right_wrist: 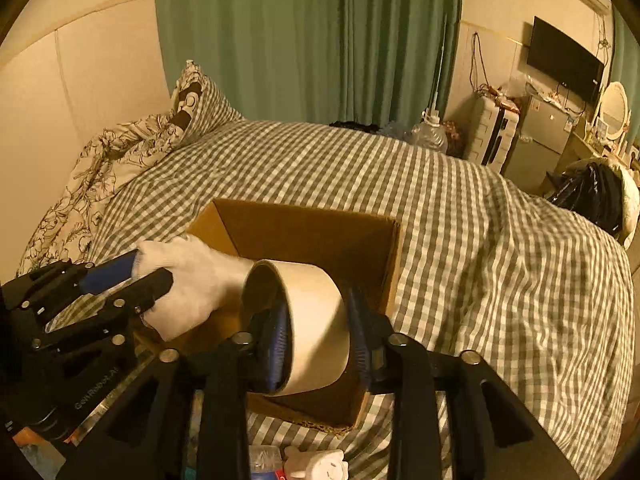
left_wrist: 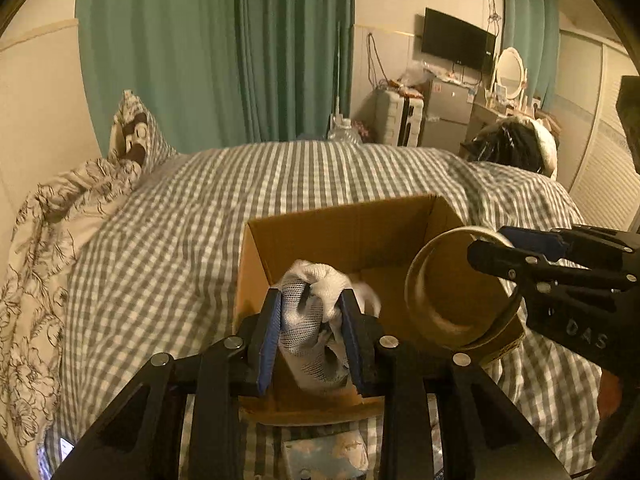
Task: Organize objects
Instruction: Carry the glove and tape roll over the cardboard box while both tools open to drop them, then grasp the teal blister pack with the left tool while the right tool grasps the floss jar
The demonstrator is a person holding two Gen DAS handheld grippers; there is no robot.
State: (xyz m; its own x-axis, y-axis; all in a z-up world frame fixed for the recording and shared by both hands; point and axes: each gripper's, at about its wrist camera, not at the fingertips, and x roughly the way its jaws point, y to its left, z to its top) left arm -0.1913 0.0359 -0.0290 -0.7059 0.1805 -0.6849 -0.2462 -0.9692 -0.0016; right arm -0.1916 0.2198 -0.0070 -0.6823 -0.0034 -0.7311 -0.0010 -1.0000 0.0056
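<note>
An open cardboard box (left_wrist: pixel 344 224) (right_wrist: pixel 304 224) sits on the checked bed cover. My left gripper (left_wrist: pixel 310 320) is shut on a white knitted glove (left_wrist: pixel 308 312) and holds it over the box's near edge; the glove also shows in the right wrist view (right_wrist: pixel 188 280). My right gripper (right_wrist: pixel 318 328) is shut on the wall of a wide roll of tape (right_wrist: pixel 316 320), one finger inside the ring, one outside, above the box's right part. The roll also shows in the left wrist view (left_wrist: pixel 452 288), with the right gripper (left_wrist: pixel 496 244) on it.
A checked bed cover (right_wrist: pixel 480 240) fills the scene, with floral bedding (left_wrist: pixel 48 240) at left. Small items, among them a white pig-shaped thing (right_wrist: pixel 320 466) and a patterned pack (left_wrist: pixel 324 454), lie by the near edge. A black bag (right_wrist: pixel 592 196), fridge, suitcase and TV stand beyond the bed.
</note>
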